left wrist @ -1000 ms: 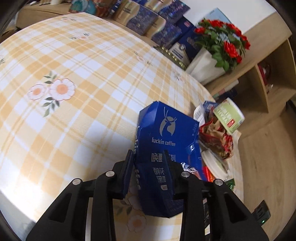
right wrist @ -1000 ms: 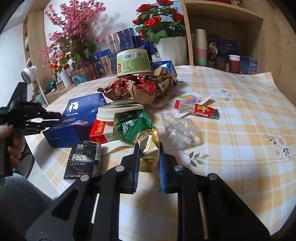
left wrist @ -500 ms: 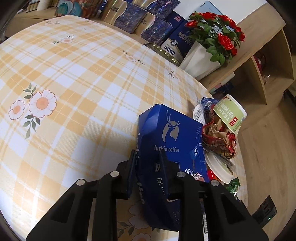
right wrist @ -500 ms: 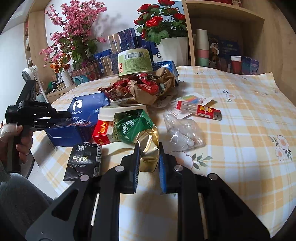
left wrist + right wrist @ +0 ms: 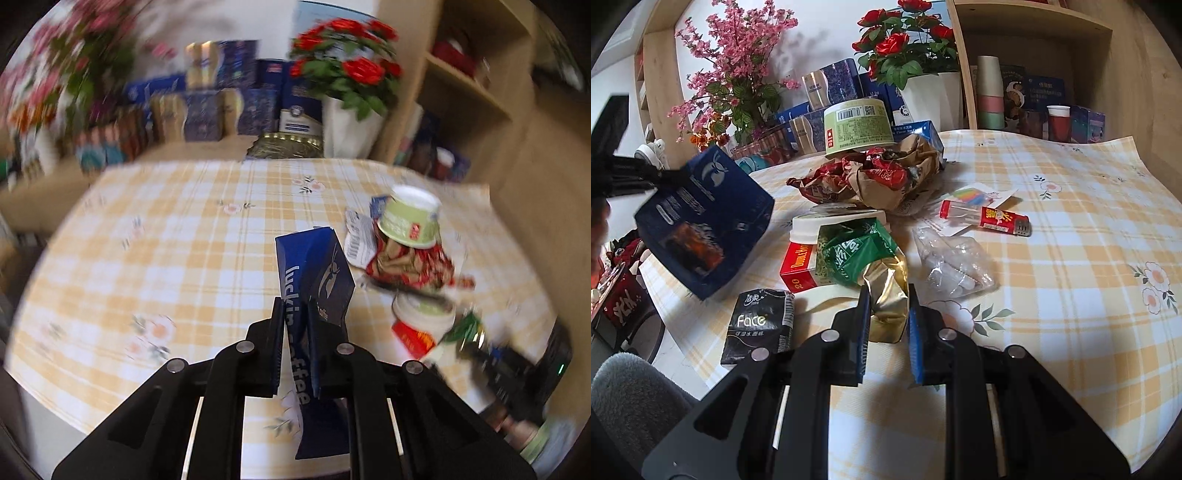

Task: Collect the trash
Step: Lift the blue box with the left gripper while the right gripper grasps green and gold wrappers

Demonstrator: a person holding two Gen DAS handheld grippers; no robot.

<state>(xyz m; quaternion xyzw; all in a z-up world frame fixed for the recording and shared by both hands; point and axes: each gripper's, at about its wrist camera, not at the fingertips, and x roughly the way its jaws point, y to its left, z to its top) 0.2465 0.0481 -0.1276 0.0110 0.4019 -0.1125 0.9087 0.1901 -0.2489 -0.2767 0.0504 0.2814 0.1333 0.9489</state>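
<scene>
A blue Luckin coffee bag (image 5: 325, 273) hangs tilted above the checked tablecloth (image 5: 192, 266), squeezed between the pads of my left gripper (image 5: 297, 317), whose jaws are closing. In the right wrist view the same bag (image 5: 701, 221) hovers at the left, off the table, held by the left gripper (image 5: 661, 173). My right gripper (image 5: 886, 306) rests low on the table, shut on the gold end of a green and gold wrapper (image 5: 857, 254).
Trash lies in a heap mid-table: a green tub (image 5: 857, 125) on crumpled brown paper (image 5: 886, 173), a red cigarette pack (image 5: 798, 266), a black tissue pack (image 5: 761, 325), a clear plastic bag (image 5: 953, 262) and a red lighter (image 5: 986, 218). Flower pots and boxes line the back.
The left gripper squeezed the blue bag tighter, rolled, and lifted it off the table. The right gripper and its wrapper stayed still.
</scene>
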